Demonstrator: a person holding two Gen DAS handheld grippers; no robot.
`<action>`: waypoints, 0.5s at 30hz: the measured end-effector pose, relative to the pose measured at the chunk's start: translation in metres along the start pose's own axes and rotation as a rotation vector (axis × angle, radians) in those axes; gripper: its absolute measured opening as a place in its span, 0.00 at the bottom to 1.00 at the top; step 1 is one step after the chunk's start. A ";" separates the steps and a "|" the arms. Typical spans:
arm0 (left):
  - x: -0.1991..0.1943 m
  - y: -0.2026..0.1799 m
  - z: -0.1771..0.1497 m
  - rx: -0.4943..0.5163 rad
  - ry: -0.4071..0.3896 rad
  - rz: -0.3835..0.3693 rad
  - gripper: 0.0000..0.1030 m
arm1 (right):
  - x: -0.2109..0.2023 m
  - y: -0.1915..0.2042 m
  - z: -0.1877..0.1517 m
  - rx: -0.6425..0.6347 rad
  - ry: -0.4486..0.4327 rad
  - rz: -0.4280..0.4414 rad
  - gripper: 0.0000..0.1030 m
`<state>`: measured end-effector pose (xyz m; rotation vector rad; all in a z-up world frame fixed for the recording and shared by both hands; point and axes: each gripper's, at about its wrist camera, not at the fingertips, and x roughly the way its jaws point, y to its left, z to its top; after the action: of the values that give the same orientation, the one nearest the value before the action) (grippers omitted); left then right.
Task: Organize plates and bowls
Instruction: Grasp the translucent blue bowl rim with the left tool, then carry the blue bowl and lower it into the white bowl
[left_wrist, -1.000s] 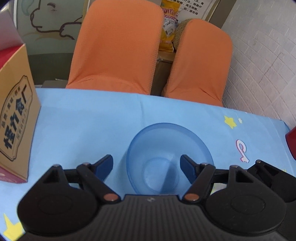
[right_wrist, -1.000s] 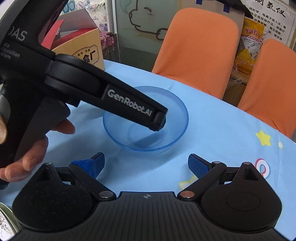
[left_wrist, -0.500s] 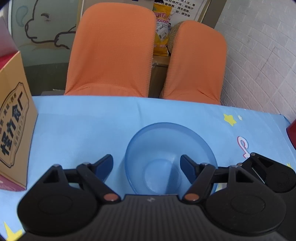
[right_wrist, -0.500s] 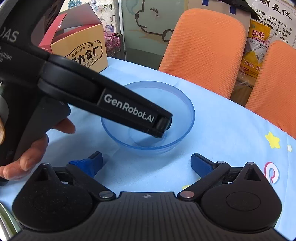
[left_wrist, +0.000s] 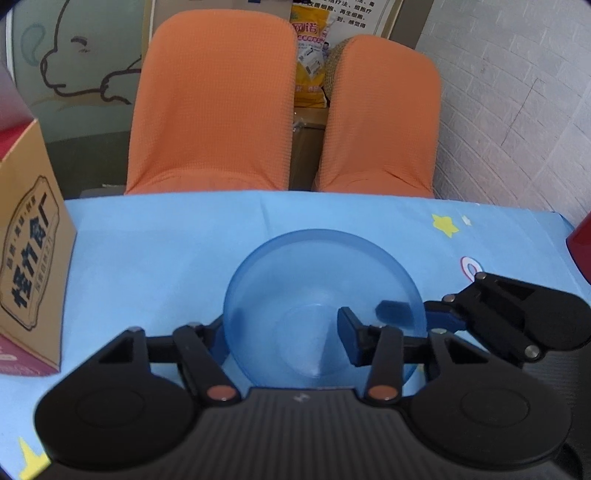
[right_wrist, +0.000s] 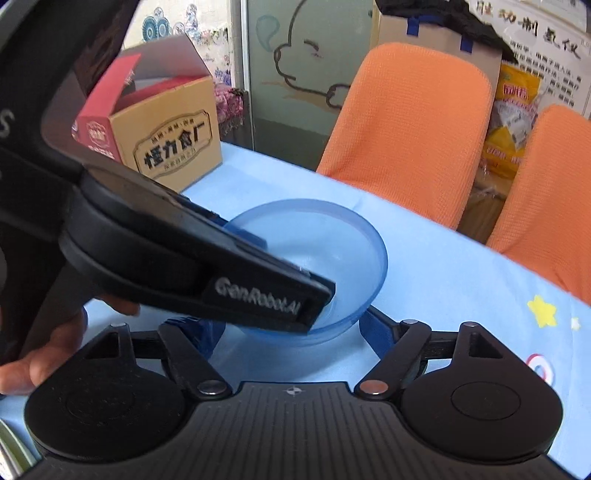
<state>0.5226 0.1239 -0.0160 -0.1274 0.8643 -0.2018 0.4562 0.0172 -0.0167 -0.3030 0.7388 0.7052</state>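
A clear blue bowl (left_wrist: 321, 288) sits upright on the blue tablecloth; it also shows in the right wrist view (right_wrist: 332, 243). My left gripper (left_wrist: 284, 336) is open, with its left finger outside the bowl's near-left wall and its right finger inside the bowl. My right gripper (right_wrist: 291, 332) is open, its fingers standing at either side of the bowl's near edge; its blue pad (left_wrist: 395, 310) shows through the bowl's right wall. The left gripper's body (right_wrist: 207, 273) crosses over the bowl and hides its near-left part.
A tan and red carton (left_wrist: 29, 266) stands at the table's left, its lid open in the right wrist view (right_wrist: 162, 122). Two orange chairs (left_wrist: 214, 103) stand behind the far table edge. A red object (left_wrist: 581, 243) is at the right edge.
Both grippers have moved forward to the bowl. The left gripper's fingers now straddle its near-left wall, and the right gripper has come close to its near edge.
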 end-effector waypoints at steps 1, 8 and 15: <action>-0.006 -0.003 0.000 0.000 -0.009 -0.006 0.46 | -0.006 0.001 0.001 -0.009 -0.010 -0.007 0.64; -0.055 -0.044 -0.005 0.022 -0.062 -0.039 0.45 | -0.059 0.002 -0.004 0.002 -0.050 -0.040 0.64; -0.107 -0.107 -0.040 0.091 -0.087 -0.054 0.47 | -0.136 0.014 -0.038 0.035 -0.103 -0.079 0.65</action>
<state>0.4113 0.0431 0.0580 -0.0743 0.7639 -0.2842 0.3551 -0.0562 0.0519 -0.2600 0.6371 0.6282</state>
